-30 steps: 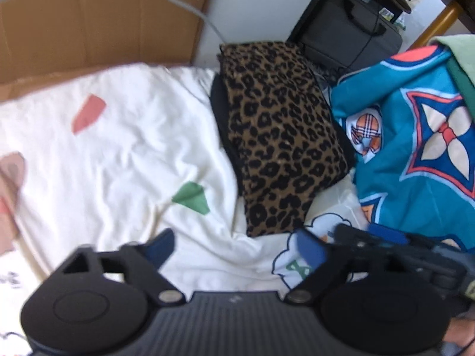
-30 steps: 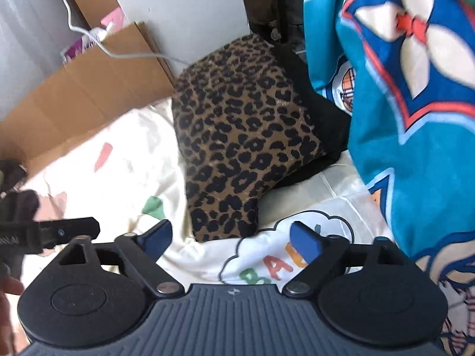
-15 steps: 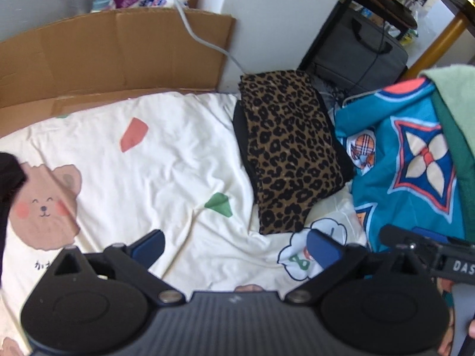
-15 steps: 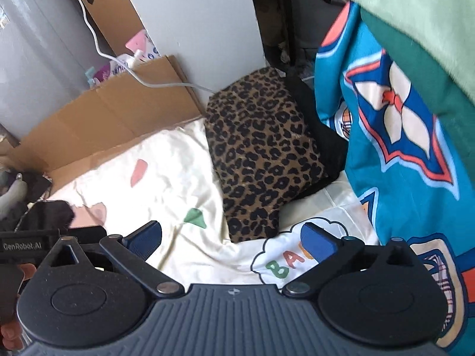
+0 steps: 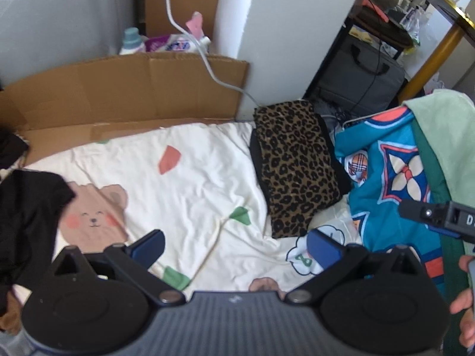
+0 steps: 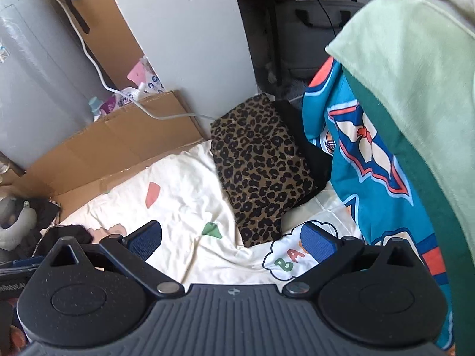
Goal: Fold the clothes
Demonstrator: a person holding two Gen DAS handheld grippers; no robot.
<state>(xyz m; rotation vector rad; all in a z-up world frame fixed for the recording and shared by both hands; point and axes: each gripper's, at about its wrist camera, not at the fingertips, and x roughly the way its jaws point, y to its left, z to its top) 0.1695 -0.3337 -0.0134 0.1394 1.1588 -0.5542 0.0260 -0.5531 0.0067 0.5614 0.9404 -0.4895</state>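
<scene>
A folded leopard-print garment [image 5: 294, 166] lies on a black folded piece at the far right of the cream bedsheet [image 5: 184, 190]; it also shows in the right wrist view [image 6: 258, 166]. A black garment [image 5: 26, 222] lies crumpled at the left. A teal patterned garment [image 5: 392, 184] with light green cloth [image 6: 415, 68] over it hangs at the right. My left gripper [image 5: 234, 244] is open and empty above the sheet. My right gripper [image 6: 231, 240] is open and empty, well short of the leopard piece.
Cardboard [image 5: 124, 92] lines the back edge of the bed. A white cable [image 5: 190, 32] runs down the wall. Bottles and packets [image 5: 166, 41] stand behind the cardboard. A grey bag [image 5: 356, 77] sits under a dark shelf at the back right.
Both grippers have pulled back and up from the leopard-print piece, which now looks smaller and farther. The black garment has come into view at the left. Both stay open.
</scene>
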